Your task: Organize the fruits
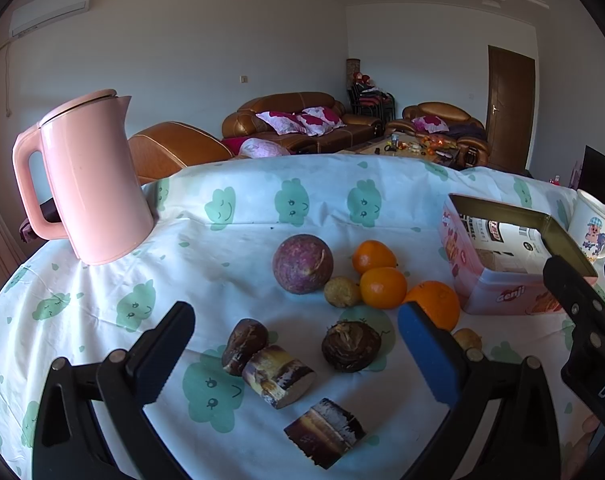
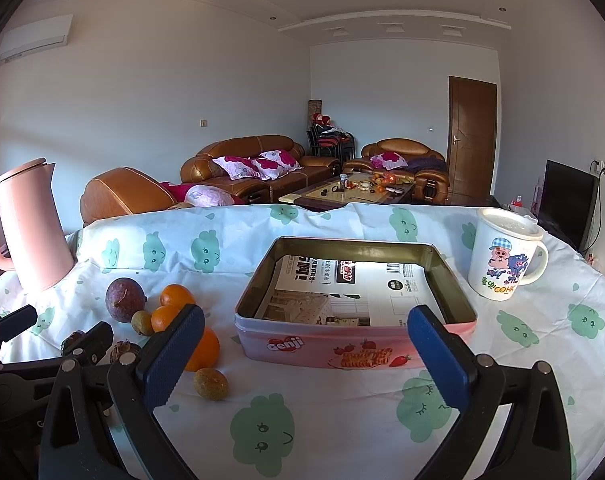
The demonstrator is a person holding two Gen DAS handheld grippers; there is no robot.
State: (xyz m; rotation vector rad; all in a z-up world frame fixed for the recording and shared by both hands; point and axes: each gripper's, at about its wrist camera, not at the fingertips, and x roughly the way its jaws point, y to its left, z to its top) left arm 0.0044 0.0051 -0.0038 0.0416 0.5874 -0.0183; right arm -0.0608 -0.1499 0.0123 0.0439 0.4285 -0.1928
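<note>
In the left wrist view a purple passion fruit [image 1: 302,263], three oranges [image 1: 383,287], a small yellowish fruit [image 1: 341,291], two dark water chestnuts [image 1: 350,346] and two sugarcane pieces [image 1: 278,376] lie on the tablecloth. My left gripper [image 1: 296,354] is open and empty, just above the chestnuts and cane. The pink Genji tin [image 2: 356,346] stands open, lined with paper. My right gripper [image 2: 306,354] is open and empty in front of the tin. A small brownish fruit [image 2: 210,384] lies near its left finger.
A pink kettle [image 1: 90,184] stands at the table's back left. A white cartoon mug [image 2: 502,256] stands right of the tin. The table has a white cloth with green clouds [image 2: 262,432]. Sofas and a coffee table lie beyond.
</note>
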